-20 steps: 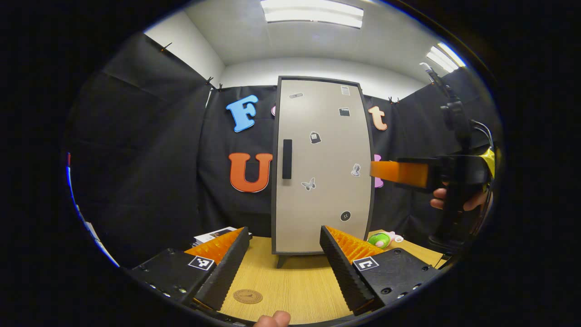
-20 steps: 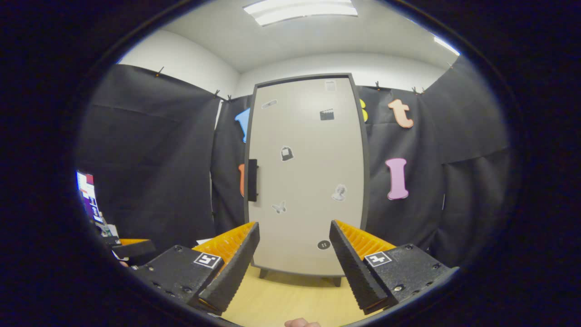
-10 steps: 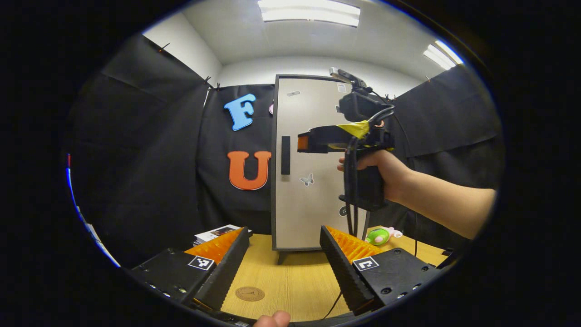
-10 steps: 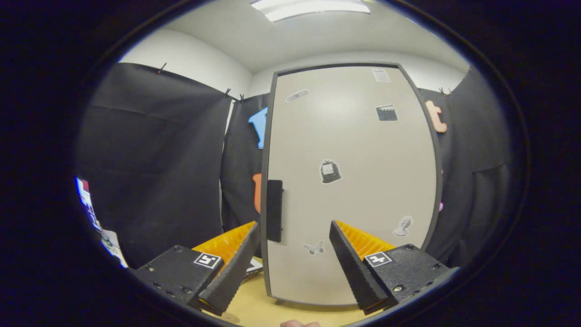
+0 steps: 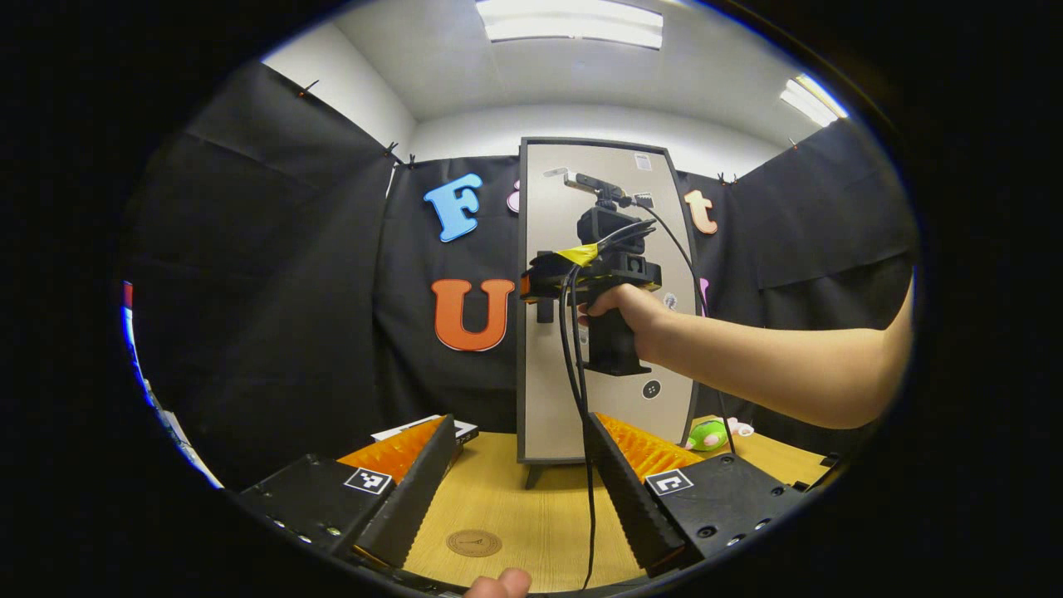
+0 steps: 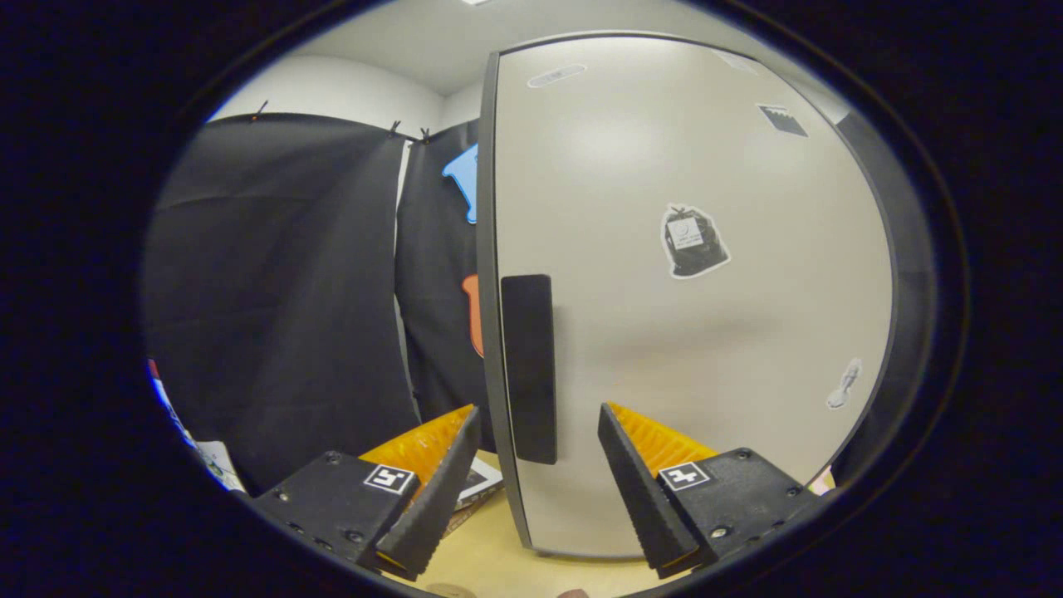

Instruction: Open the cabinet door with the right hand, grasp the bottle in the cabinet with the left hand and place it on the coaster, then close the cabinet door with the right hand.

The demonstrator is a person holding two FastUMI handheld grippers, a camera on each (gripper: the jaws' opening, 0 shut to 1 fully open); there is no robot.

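While the cabinet door (image 6: 689,316) stood shut, my right gripper (image 6: 536,465) gaped wide, empty, the handle (image 6: 528,368) at 12 o'clock between its fingers. I judged squaring onto it wise. The left gripper (image 5: 519,482) hung open above the coaster (image 5: 473,543); the bottle stayed hidden.

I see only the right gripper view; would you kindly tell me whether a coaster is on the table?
Observer: Yes, a round brown coaster lies on the wooden table, before the tall grey cabinet.
Operator: Thank you; how is the left claw?
Observer: The left claw is open and empty, low over the table.
Operator: Is anything beside the cabinet?
Observer: A green and pink toy lies at its right in the left gripper view.
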